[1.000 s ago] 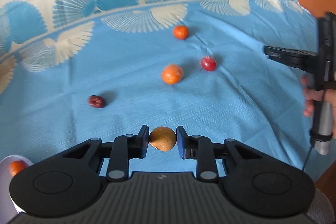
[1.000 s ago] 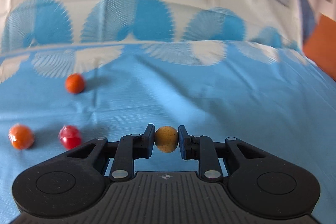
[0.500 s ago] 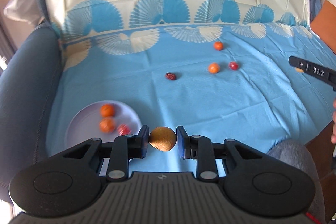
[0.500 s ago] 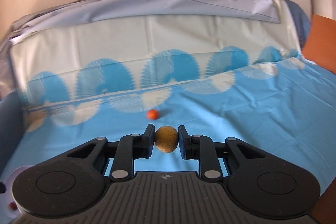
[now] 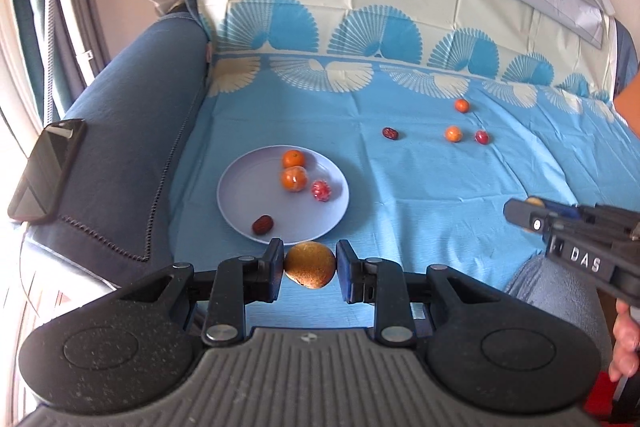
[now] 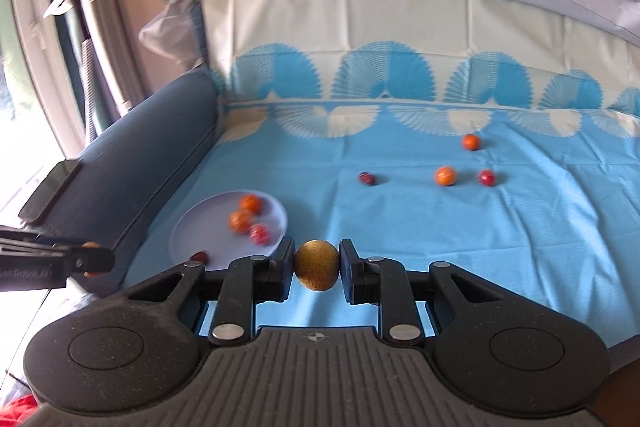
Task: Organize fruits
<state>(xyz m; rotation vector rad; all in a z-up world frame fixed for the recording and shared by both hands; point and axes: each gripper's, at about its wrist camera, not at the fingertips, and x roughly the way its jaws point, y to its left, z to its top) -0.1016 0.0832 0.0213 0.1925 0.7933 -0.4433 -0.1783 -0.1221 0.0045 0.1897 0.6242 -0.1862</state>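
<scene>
Presently both grippers hold brown fruit: left gripper [image 5: 310,269] clamps one [image 5: 310,270], right gripper [image 6: 316,271] another [image 6: 317,270]. Plate [image 5: 240,195] lies on the sofa's left side — directly ahead of the left, ahead-left of the right. Left seems nearer.

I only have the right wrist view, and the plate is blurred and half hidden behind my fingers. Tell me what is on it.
Observer: The left wrist view shows the whole plate: an orange, a second orange, a red netted fruit and a dark date.
Operator: Report the left gripper's load.
Observer: The left gripper is shut on a round tan-brown fruit, much like the speckled fruit in your right gripper.
Operator: Say where the plate is bare.
Observer: Its left part is bare, beside the oranges and above the date.
</scene>
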